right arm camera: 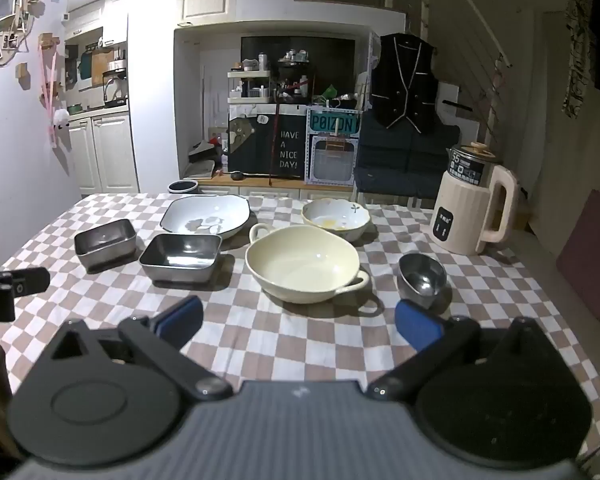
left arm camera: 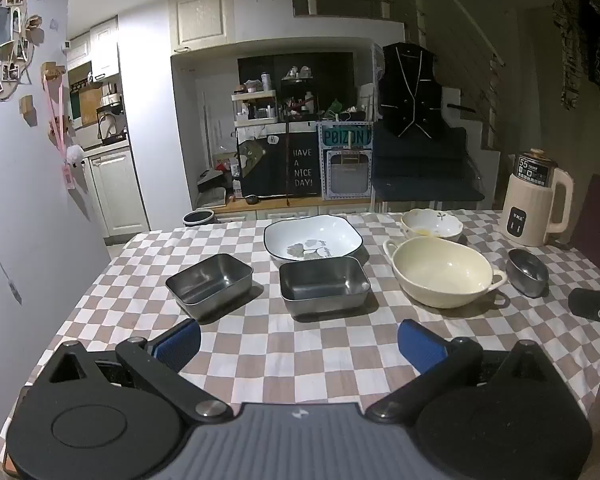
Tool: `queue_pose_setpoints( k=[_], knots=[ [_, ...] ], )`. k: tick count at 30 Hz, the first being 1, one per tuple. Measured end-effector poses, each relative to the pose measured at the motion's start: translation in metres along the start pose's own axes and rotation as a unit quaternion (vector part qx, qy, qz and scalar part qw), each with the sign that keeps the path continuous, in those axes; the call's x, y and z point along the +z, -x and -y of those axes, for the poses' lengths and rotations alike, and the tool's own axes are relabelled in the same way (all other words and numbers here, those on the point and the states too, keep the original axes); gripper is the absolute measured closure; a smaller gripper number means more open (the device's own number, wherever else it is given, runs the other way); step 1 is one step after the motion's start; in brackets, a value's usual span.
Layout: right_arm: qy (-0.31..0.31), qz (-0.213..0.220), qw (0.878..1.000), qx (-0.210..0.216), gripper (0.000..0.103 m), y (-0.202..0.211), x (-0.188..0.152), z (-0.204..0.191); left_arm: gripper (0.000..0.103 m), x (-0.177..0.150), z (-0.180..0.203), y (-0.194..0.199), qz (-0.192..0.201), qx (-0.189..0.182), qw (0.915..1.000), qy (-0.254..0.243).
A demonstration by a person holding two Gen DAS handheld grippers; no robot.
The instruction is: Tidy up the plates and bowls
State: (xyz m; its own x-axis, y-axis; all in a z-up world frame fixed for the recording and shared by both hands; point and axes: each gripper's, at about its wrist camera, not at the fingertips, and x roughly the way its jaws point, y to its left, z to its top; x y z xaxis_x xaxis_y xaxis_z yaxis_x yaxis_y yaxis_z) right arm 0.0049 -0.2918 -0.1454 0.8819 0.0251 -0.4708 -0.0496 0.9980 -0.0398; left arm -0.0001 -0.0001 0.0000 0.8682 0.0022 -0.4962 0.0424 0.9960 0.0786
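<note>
On the checkered table stand two steel rectangular trays, a left tray [left arm camera: 210, 284] [right arm camera: 105, 242] and a middle tray [left arm camera: 324, 285] [right arm camera: 182, 257]. Behind them lies a white square plate with a dark rim [left arm camera: 313, 237] [right arm camera: 205, 216]. To the right stand a cream two-handled bowl [left arm camera: 444, 270] [right arm camera: 303, 263], a small scalloped bowl [left arm camera: 431, 224] [right arm camera: 335, 218] and a small steel bowl [left arm camera: 527, 271] [right arm camera: 422, 278]. My left gripper [left arm camera: 299, 344] is open and empty, short of the trays. My right gripper [right arm camera: 299, 324] is open and empty, short of the cream bowl.
A cream electric kettle [left arm camera: 538, 200] [right arm camera: 474, 208] stands at the table's far right. The table's left edge runs along a white wall [left arm camera: 40, 200]. A dark bin [left arm camera: 198, 218] stands beyond the far edge. A purple cushion [right arm camera: 592, 252] lies to the right.
</note>
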Motion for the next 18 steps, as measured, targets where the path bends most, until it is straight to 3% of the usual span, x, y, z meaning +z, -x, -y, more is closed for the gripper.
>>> queue_pose_setpoints(
  k=[18],
  knots=[
    [0.002,-0.001,1.0,0.002,0.0,0.0,0.0007,-0.0004,0.0,-0.0012,0.0004,-0.0024,-0.007,-0.007,0.9999,0.008]
  ],
)
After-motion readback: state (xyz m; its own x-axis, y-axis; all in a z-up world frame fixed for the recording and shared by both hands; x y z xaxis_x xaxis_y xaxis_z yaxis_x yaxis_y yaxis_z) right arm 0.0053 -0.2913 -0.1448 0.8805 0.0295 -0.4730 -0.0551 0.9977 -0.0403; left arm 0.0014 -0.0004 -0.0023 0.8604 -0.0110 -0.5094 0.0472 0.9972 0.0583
